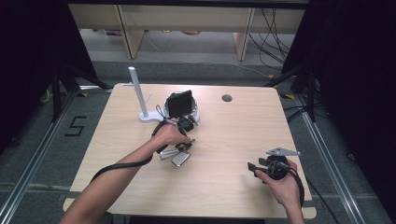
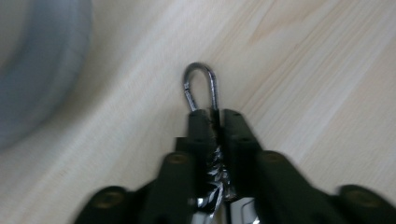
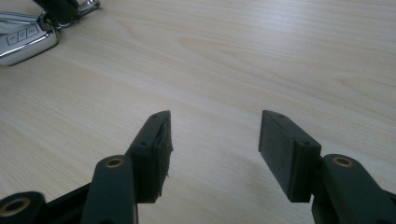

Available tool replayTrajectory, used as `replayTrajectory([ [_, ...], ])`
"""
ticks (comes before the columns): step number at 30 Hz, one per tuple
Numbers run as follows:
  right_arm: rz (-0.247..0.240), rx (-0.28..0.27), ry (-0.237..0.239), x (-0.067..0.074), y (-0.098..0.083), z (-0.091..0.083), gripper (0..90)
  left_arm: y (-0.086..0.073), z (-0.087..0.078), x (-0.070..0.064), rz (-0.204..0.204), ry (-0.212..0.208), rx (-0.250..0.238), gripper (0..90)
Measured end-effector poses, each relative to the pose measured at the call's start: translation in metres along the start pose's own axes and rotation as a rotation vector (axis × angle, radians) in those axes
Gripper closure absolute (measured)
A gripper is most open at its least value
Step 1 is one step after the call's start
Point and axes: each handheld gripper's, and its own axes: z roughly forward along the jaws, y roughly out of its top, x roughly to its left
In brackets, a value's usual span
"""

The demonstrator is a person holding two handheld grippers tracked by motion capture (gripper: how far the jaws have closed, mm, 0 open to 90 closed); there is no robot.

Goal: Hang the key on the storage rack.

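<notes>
We see the left tool [image 2: 215,116] clamped on the metal key ring [image 2: 201,86] of the car key [image 1: 181,159]; the right tool [image 3: 215,144] rests apart over the worktop [image 1: 233,140].

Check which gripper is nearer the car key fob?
Left. The left gripper is shut on the metal loop by the car key fob; the right gripper waits open, well apart.

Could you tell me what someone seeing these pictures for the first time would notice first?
Most striking is the left gripper near the middle of the wooden table, its jaws shut on a metal key loop joined to a silver car key fob. The right gripper hovers open over bare wood at the near right. Behind the left hand stands a white post stand.
</notes>
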Motion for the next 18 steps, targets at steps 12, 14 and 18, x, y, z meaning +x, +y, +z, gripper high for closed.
replayTrajectory([
  [12, -0.007, 0.004, 0.004, 0.0011, 0.0004, 0.0007, 45.1, -0.0011, 0.0047, 0.0030, -0.002, 0.019, 0.022, 80.2],
  [14, -0.020, 0.000, 0.007, 0.0004, 0.0000, 0.0021, 45.1, -0.0013, 0.0050, 0.0031, -0.008, 0.018, 0.014, 80.0],
  [18, -0.010, 0.011, 0.008, 0.0018, -0.0002, 0.0014, 45.1, -0.0016, 0.0026, 0.0035, 0.005, 0.025, 0.011, 82.4],
])
